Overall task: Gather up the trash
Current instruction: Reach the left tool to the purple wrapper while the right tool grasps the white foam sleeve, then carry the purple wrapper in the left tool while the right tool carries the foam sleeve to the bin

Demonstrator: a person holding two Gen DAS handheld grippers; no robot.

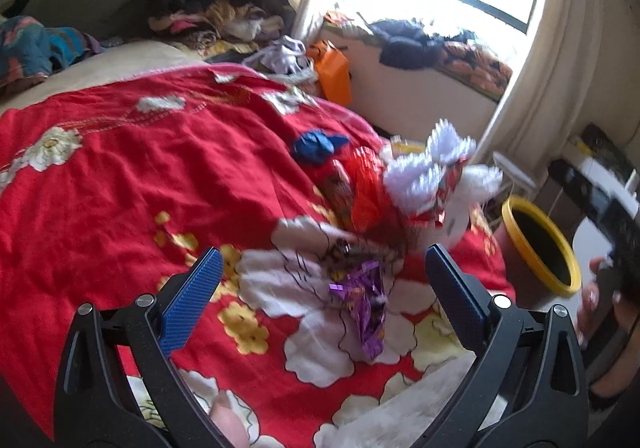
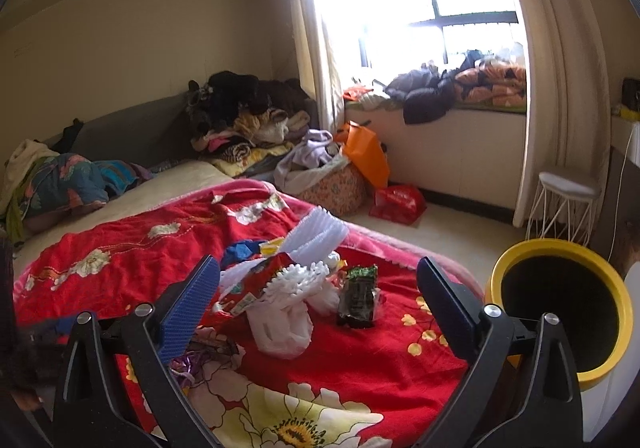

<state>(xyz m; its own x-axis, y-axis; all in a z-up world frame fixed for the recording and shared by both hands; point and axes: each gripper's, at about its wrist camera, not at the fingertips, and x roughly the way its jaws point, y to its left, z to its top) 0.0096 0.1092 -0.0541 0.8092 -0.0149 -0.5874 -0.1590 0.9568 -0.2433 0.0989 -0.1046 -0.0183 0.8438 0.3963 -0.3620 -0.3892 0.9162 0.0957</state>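
Note:
A heap of trash lies on the red flowered blanket point(image 2: 120, 268): white foam netting point(image 2: 298, 280), a white plastic bag point(image 2: 280, 328), a red wrapper point(image 2: 248, 284), a dark green wrapper point(image 2: 358, 300) and a blue crumpled piece point(image 2: 240, 248). My right gripper point(image 2: 318, 262) is open just short of the heap, with nothing between its pads. My left gripper point(image 1: 324, 252) is open too, low over a purple foil wrapper point(image 1: 366, 312), which lies between its fingers untouched. Behind it are the foam netting point(image 1: 440, 164) and red wrapper point(image 1: 368, 192). A yellow-rimmed bin point(image 2: 560, 308) stands beside the bed on the right.
The bin point(image 1: 540, 244) also shows in the left wrist view, with a hand point(image 1: 596, 296) at the right edge. Piled clothes point(image 2: 240, 108) sit at the bed's head. An orange bag point(image 2: 366, 152), a red bag point(image 2: 396, 202) and a white stool point(image 2: 564, 204) stand by the window.

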